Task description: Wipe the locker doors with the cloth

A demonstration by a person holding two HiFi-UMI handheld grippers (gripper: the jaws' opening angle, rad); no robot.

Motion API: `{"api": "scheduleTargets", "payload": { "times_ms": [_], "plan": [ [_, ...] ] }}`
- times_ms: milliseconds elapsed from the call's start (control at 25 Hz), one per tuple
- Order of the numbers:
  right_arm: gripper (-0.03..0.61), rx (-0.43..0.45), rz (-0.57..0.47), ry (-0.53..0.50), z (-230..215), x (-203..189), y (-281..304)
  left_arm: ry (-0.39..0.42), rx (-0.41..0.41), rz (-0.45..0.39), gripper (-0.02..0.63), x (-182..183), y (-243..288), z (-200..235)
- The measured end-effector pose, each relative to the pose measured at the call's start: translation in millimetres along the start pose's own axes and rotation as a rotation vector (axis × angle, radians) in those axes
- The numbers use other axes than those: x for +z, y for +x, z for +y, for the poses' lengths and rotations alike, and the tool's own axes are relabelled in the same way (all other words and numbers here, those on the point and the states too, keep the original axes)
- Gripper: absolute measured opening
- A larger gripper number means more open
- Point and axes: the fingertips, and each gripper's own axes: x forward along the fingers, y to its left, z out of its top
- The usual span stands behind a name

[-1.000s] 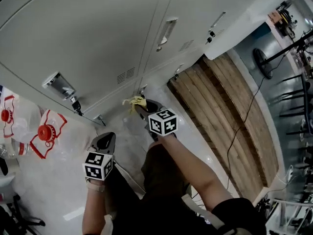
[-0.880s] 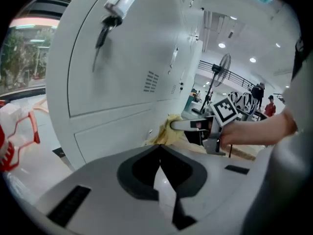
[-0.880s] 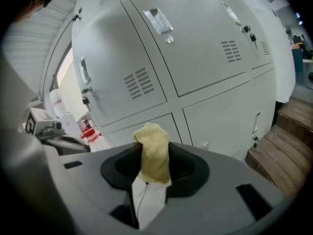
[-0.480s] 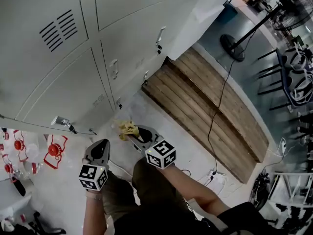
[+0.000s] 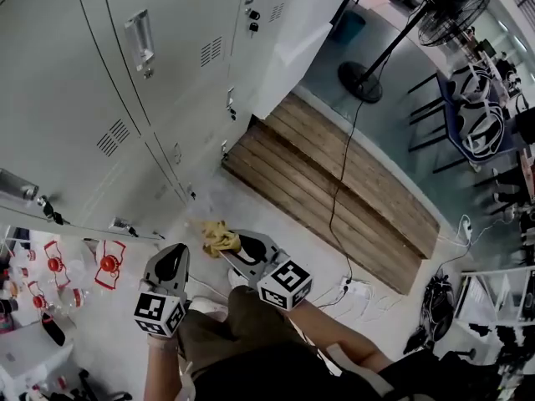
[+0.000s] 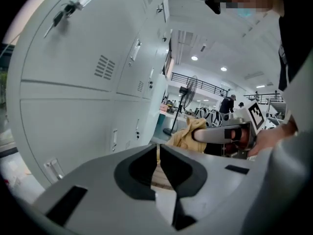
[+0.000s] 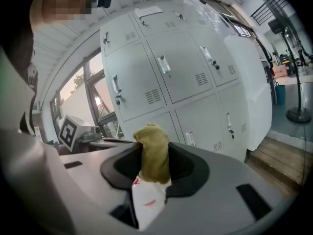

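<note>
Two tongs raised, cloth short of the lockers (image 5: 125, 98)
Right tongs (image 5: 226, 244) are clamped on the cloth (image 7: 153, 153), its bunched end poking past the tips, probably to press on a door; left tongs (image 6: 157, 166) are together and empty, just beside, with the cloth near the lockers but apart.

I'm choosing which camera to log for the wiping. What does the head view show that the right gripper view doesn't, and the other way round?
Only the head view: red-capped clear plastic bottles and a white power strip. Only the right gripper view: a daylit window beside the grey metal lockers. Both: those lockers, the wooden plank platform and the crumpled yellow cloth held in the right gripper.
</note>
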Motion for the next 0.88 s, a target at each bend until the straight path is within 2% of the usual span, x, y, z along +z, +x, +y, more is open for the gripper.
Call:
{"api": "scheduleTargets", "payload": {
  "times_ms": [200,400,640,880],
  "plan": [
    [0.143,-0.031,-0.031,-0.02,28.9,71.5,-42.0,0.026,-0.045,-0.021,0.009,76.0,-23.4,-30.0],
    [0.143,-0.048,-0.055,-0.057,40.9,114.1,-64.9,0.054,-0.083,-0.053,0.009,124.5,-33.4,-49.8],
    [0.143,-0.097,-0.072,-0.068,40.3,138.7,-90.3,0.084,-0.115,-0.077,0.009,154.4,-36.5,-73.7],
    [0.143,-0.132,-0.096,-0.059,41.6,148.1,-109.1,0.092,-0.131,-0.095,0.009,164.2,-40.9,-86.3]
  ]
}}
